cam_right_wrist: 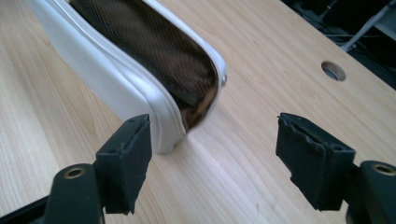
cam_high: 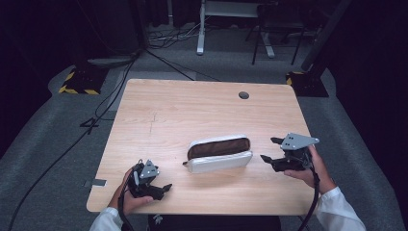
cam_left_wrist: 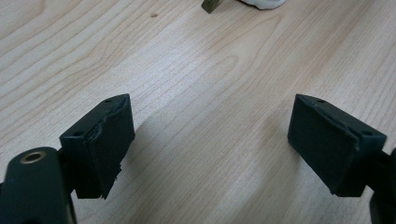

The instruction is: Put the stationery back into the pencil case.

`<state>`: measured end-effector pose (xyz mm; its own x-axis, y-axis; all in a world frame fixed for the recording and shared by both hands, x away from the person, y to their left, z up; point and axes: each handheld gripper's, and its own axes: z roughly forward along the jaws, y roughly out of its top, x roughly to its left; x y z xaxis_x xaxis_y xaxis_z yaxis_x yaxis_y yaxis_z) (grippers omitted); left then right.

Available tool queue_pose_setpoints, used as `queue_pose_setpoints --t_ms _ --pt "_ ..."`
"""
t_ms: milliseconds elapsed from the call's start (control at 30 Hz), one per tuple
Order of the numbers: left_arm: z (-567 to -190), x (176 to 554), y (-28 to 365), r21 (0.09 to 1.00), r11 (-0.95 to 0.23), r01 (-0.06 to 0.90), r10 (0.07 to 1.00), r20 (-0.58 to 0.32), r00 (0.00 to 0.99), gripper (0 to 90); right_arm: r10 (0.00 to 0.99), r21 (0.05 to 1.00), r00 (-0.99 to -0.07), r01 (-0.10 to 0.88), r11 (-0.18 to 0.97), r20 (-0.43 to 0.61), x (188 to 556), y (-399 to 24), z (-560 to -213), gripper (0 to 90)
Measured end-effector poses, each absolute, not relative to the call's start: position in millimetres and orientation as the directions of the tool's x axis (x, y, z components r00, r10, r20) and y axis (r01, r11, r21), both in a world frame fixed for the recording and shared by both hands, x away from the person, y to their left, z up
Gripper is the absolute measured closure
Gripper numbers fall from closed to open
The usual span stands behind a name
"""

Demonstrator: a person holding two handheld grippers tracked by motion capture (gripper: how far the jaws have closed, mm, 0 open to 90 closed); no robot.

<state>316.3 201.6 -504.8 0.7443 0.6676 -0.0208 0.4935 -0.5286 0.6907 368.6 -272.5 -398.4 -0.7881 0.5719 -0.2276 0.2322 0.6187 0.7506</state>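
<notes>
A white pouch with a brown lining lies unzipped near the middle of the wooden table. To its right my right gripper points at its end, open, with nothing between the jaws. In the right gripper view the pouch lies just ahead of the left jaw, and the right gripper stands over bare wood. My left gripper rests near the front left edge, open and empty. In the left gripper view the left gripper faces bare wood, with the pouch's zip pull at the top edge.
A round cable hole sits at the table's far right. Behind the table stand a white desk frame and stands with yellow-black bases. Cables trail over the grey floor at the left.
</notes>
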Motion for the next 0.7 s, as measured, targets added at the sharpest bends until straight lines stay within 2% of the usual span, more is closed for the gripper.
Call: queue_pose_setpoints --t_ms 700 --pt "-505 317 201 0.689 -0.530 0.493 0.667 -0.020 0.745 14.8 0.634 0.683 -0.737 0.338 0.647 -0.236 354 -314 -441 27.6"
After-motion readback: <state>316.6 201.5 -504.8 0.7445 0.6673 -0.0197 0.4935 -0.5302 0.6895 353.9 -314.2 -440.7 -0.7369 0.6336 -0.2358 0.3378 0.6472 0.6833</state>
